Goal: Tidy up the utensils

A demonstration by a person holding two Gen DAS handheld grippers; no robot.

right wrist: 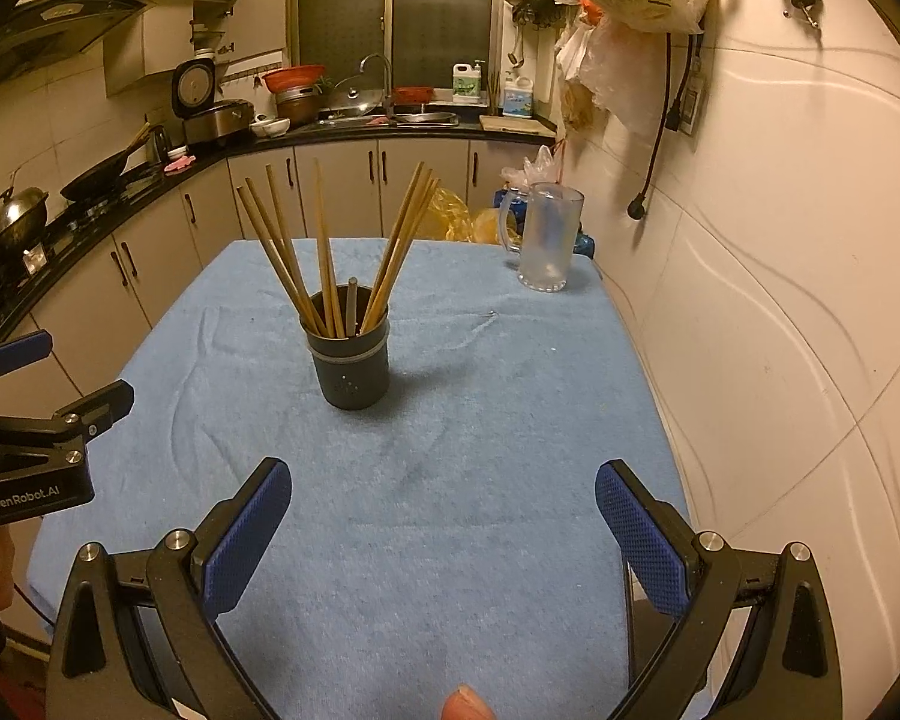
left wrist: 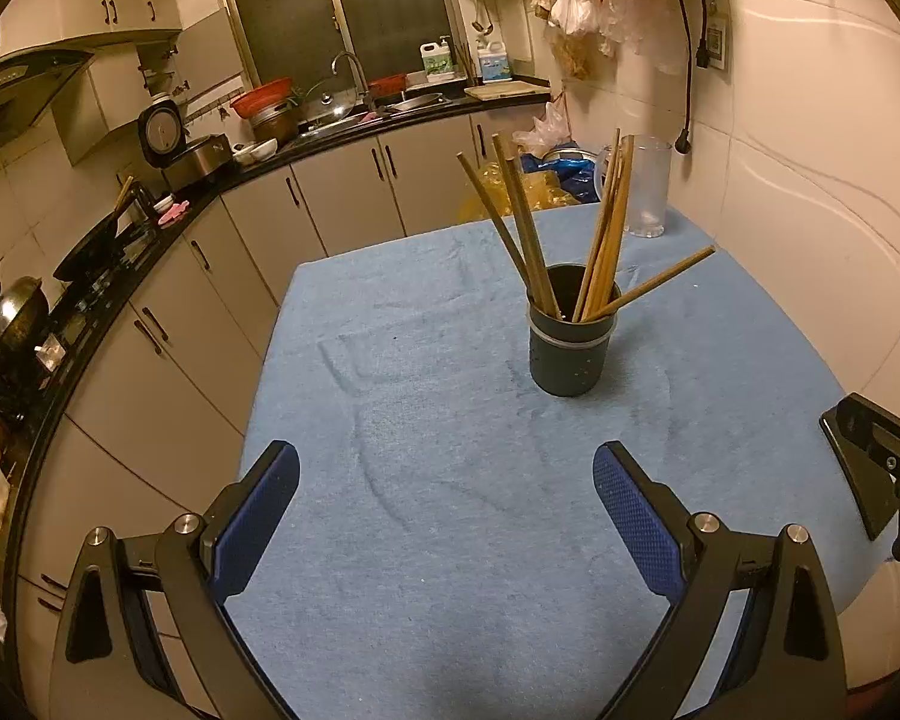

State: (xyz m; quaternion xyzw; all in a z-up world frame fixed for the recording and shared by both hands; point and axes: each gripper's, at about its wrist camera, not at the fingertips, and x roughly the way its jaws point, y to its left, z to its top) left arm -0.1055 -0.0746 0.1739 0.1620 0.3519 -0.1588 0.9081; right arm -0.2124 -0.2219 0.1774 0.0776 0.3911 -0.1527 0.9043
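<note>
Left wrist view: left gripper (left wrist: 447, 516) fingers spread wide, empty — right gripper (right wrist: 444, 531) likewise; chopsticks (right wrist: 330, 258) stand in dark cup (right wrist: 349, 369) mid-tablecloth (right wrist: 480, 420).

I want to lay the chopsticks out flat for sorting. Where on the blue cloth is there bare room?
The widest bare patch lies between the dark cup and the right gripper. The cloth left of the cup is also bare. The far right corner holds the glass mug, so that corner is the tightest.
</note>
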